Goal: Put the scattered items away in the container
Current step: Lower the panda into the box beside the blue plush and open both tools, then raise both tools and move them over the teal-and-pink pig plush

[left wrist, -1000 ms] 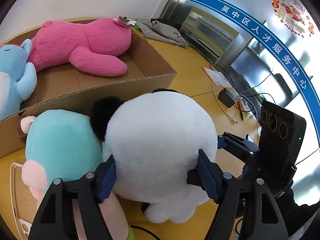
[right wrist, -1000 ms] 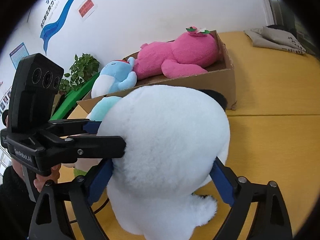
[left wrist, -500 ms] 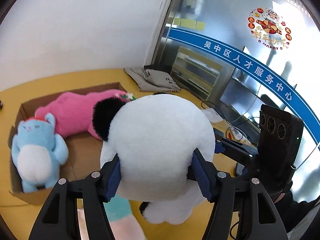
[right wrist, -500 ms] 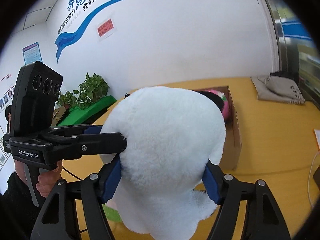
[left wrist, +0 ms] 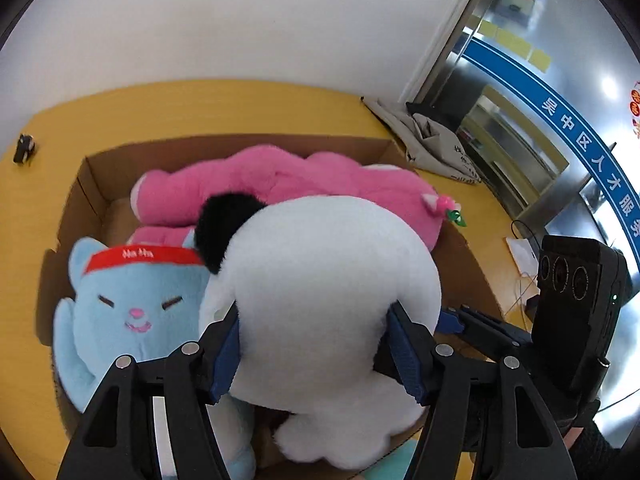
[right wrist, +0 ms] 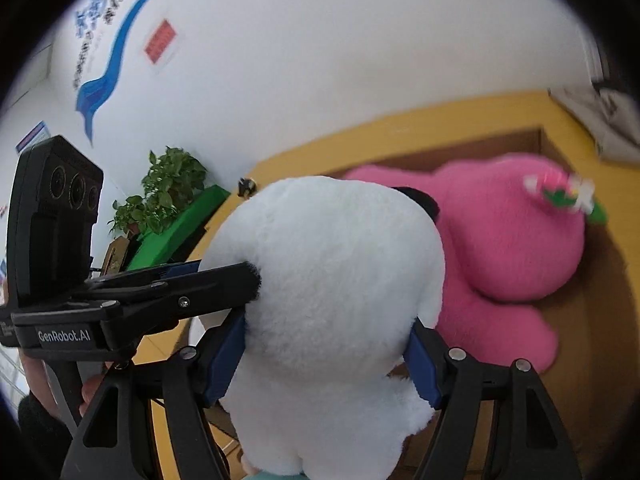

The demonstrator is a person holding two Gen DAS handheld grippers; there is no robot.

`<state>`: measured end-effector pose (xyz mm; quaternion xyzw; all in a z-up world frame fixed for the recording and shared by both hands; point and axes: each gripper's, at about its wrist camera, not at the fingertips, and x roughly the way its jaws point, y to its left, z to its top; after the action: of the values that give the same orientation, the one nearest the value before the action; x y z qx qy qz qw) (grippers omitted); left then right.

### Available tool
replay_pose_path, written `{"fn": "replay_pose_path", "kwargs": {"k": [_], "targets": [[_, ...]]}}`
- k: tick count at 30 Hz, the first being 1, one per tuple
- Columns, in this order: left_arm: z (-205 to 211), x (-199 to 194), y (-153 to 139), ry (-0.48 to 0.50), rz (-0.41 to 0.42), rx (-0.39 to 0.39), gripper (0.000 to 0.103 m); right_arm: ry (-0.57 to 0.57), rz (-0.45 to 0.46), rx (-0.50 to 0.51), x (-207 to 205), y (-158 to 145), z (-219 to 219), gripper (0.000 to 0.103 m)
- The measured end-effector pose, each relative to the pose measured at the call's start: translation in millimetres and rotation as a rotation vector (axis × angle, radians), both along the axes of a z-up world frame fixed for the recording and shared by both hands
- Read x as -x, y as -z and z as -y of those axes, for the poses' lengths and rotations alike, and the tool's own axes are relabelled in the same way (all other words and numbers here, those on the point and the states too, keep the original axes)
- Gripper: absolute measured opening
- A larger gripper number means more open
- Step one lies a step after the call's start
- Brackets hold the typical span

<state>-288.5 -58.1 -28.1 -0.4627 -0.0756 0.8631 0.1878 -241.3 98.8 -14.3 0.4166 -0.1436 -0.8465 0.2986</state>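
Both grippers are shut on a big white plush panda (left wrist: 328, 280) with black ears, held over the open cardboard box (left wrist: 92, 176). My left gripper (left wrist: 316, 344) squeezes its sides; my right gripper (right wrist: 324, 356) squeezes it from the other side (right wrist: 332, 280). In the box lie a long pink plush (left wrist: 280, 188), also in the right wrist view (right wrist: 512, 240), and a light blue plush cat (left wrist: 132, 300) with a red headband. The panda hangs above the blue cat and the pink plush. A teal plush edge (left wrist: 400, 460) shows below the box front.
The box stands on a yellow table (left wrist: 160, 108) against a white wall. A grey cloth bag (left wrist: 436, 144) lies at the back right, cables and papers (left wrist: 524, 256) to the right. A small dark object (left wrist: 24, 148) sits at the left. A potted plant (right wrist: 160, 196) stands beyond the table.
Both grippers lifted the panda off the table and carried it forward over the box. The box interior now lies right beneath it; the teal plush stayed behind.
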Motion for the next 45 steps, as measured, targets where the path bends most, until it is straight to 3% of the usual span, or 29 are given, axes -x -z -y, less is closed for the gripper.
{"fn": "replay_pose_path", "kwargs": {"k": [3, 8, 13, 16, 18, 20, 28, 30, 33, 38, 41, 42, 45], "targets": [[-9, -2, 12, 0.033, -0.004, 0.056, 0.074, 0.015, 0.036, -0.097, 0, 15, 11, 0.071], [-2, -21, 9, 0.014, 0.005, 0.028, 0.088, -0.019, 0.086, -0.107, -7, 17, 7, 0.074], [6, -69, 7, -0.006, -0.034, 0.113, 0.087, 0.002, -0.051, -0.219, -40, 1, -28, 0.078], [8, -84, 34, -0.005, 0.036, 0.137, 0.083, 0.068, -0.013, -0.341, -47, 20, -48, 0.075], [14, -93, 40, -0.037, 0.05, 0.084, 0.082, 0.048, -0.09, -0.403, -66, 18, -40, 0.075], [17, -100, 39, -0.055, 0.045, 0.075, 0.082, 0.076, -0.096, -0.433, -73, 14, -32, 0.074], [14, -144, 39, -0.057, 0.048, 0.075, 0.082, 0.083, -0.109, -0.425, -110, 11, -34, 0.075], [13, -154, 38, -0.063, 0.052, 0.076, 0.082, 0.09, -0.117, -0.429, -116, 26, -42, 0.079], [7, -165, 30, -0.093, 0.043, 0.089, 0.085, 0.093, -0.118, -0.432, -127, 25, -44, 0.081], [-2, -201, -14, -0.118, -0.102, 0.088, 0.103, 0.123, -0.218, -0.383, -148, -9, -52, 0.085], [-6, -223, -39, -0.15, -0.188, 0.109, 0.103, 0.128, -0.258, -0.323, -161, -29, -59, 0.091], [-5, -229, -44, -0.169, -0.208, 0.115, 0.103, 0.127, -0.254, -0.309, -164, -33, -61, 0.101], [-4, -243, -54, -0.223, -0.247, 0.114, 0.103, 0.117, -0.259, -0.288, -173, -35, -64, 0.103]]}}
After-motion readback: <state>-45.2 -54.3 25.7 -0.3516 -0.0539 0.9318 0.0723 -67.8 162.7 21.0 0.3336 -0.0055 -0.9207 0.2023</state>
